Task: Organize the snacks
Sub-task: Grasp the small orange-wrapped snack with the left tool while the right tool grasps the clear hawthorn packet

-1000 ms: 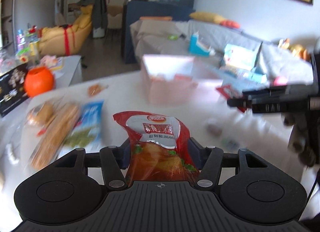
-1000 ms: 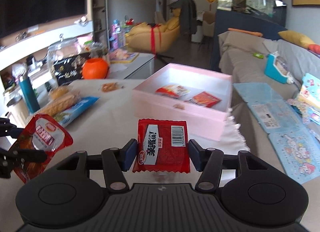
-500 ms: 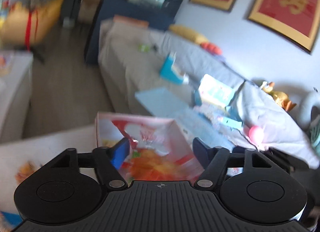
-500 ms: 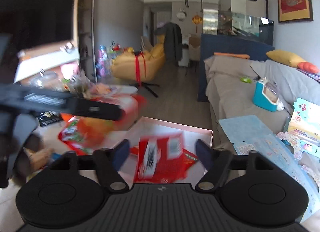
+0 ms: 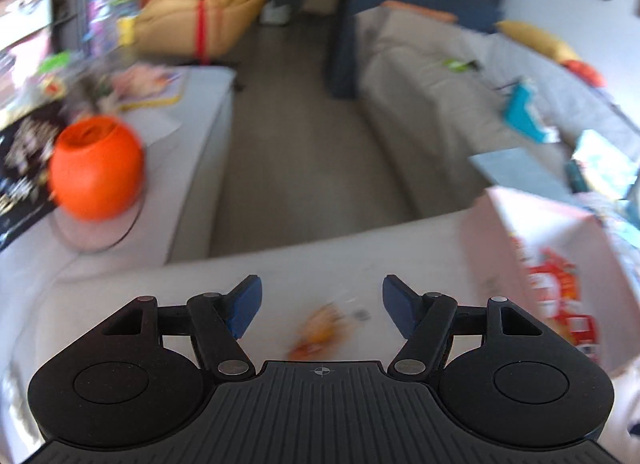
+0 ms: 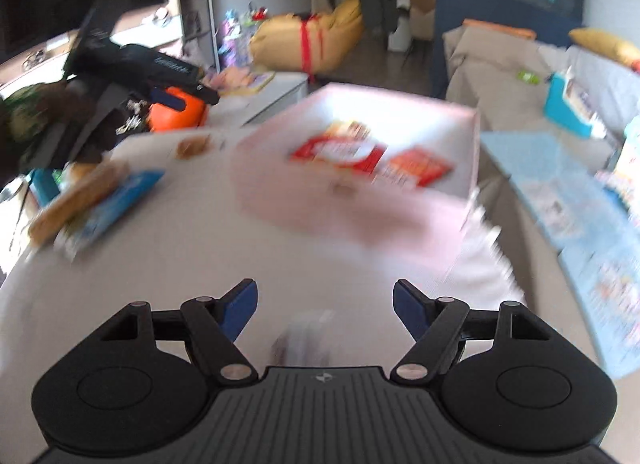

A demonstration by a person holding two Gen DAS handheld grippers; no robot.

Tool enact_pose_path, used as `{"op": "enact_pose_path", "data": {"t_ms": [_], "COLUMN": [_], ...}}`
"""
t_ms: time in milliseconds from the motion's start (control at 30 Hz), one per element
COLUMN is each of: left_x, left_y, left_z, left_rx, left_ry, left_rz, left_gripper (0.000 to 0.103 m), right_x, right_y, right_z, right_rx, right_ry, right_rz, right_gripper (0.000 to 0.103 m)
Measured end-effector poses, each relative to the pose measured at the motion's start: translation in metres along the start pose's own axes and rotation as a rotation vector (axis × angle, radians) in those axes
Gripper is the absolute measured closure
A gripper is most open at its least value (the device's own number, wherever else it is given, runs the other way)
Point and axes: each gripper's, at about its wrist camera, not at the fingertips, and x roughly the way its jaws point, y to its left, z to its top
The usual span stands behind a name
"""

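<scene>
Both tools are spread wide and carry nothing: the left tool (image 5: 319, 306) hovers over a small orange snack (image 5: 320, 330) on the white counter (image 5: 304, 264), while red snack packets (image 6: 360, 154) lie inside the pink box (image 6: 474, 152) at 12 o'clock of the right tool (image 6: 325, 306). This looks like the gap between loads. The next pickup, likely the baguette-like packets (image 6: 92, 200) at 10 o'clock, has open counter around it, though the counter edge is close.

Motion blur leaves no print readable on the red packets (image 6: 340, 154) in the pink box (image 6: 472, 152).
</scene>
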Motion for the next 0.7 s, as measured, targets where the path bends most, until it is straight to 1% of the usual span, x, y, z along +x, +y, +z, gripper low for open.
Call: {"op": "enact_pose_path", "data": {"t_ms": [67,133,167,200,233,300,433,500,633,700], "left_x": [0.005,0.009,0.011,0.012,0.008,-0.001,-0.027,-0.045,-0.082,-0.097], "left_y": [0.002,-0.007,-0.013,-0.018,-0.021,-0.026,-0.047,-0.058,-0.075,-0.082], "left_z": [-0.005,-0.009,-0.013,-0.016,-0.021,-0.031,-0.06,-0.078,-0.111,-0.13], "left_rx": [0.011,0.056,0.082,0.102,0.11,0.099,0.108,0.125,0.15,0.156], "left_ry": [0.019,0.039,0.051,0.062,0.072,0.067,0.071,0.082,0.064,0.066], "left_rz": [-0.02,-0.028,-0.023,-0.011,-0.009,-0.028,-0.095,-0.147,-0.197,-0.221], "left_gripper": [0.031,0.039,0.056,0.081,0.08,0.08,0.08,0.08,0.08,0.08], "right_x": [0.0,0.001,0.002,0.002,0.003,-0.001,-0.006,-0.007,-0.008,-0.009], "right_y": [0.006,0.009,0.008,0.008,0.006,0.002,-0.005,-0.003,0.01,0.015], "right_z": [-0.011,-0.017,-0.021,-0.024,-0.026,-0.029,-0.038,-0.044,-0.053,-0.055], "right_rx": [0.002,0.013,0.026,0.04,0.056,0.08,0.094,0.079,0.002,-0.013], "right_ry": [0.012,0.021,0.028,0.035,0.042,0.049,0.055,0.047,0.022,0.011], "right_rz": [0.009,0.011,0.015,0.018,0.017,0.005,-0.015,-0.032,-0.092,-0.103], "right_gripper": [0.028,0.028,0.028,0.028,0.028,0.028,0.028,0.028,0.027,0.027]}}
